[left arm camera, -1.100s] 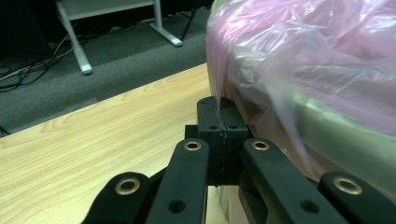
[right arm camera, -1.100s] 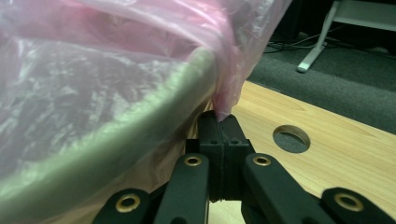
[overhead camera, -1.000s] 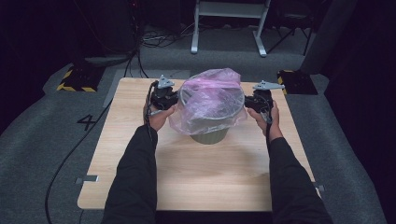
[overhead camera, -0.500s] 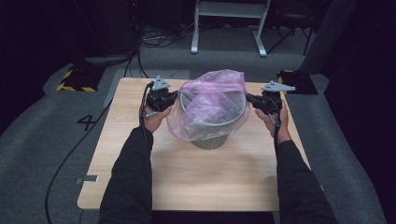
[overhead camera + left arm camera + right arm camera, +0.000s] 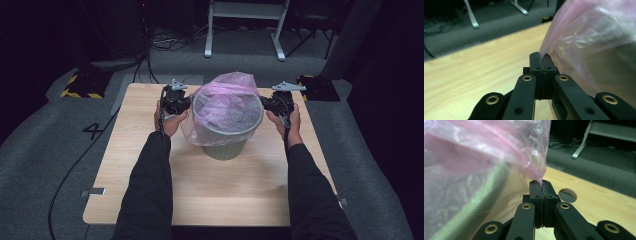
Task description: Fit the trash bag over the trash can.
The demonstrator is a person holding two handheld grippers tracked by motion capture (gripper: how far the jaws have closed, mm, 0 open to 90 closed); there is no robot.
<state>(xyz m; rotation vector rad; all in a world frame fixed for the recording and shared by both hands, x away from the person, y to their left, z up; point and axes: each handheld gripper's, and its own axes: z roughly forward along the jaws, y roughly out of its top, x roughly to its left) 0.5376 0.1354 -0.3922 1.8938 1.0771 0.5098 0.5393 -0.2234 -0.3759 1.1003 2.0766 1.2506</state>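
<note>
A grey bin [image 5: 226,142] is seen at the middle of the bench [image 5: 150,200], draped by a pink plastic bag [image 5: 227,100]. The left tool [image 5: 187,104], just left of the bin, is clamped on the bag's edge; the right tool [image 5: 266,104], just right of the bin, is likewise pinched on the film. The bin's inside is blurred by the film; its rim is partly veiled.

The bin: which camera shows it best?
The high view: the whole bin shows, with the pink bag over its rim. The left gripper view shows its wall through bag film; the right gripper view shows a blurred rim edge.
</note>
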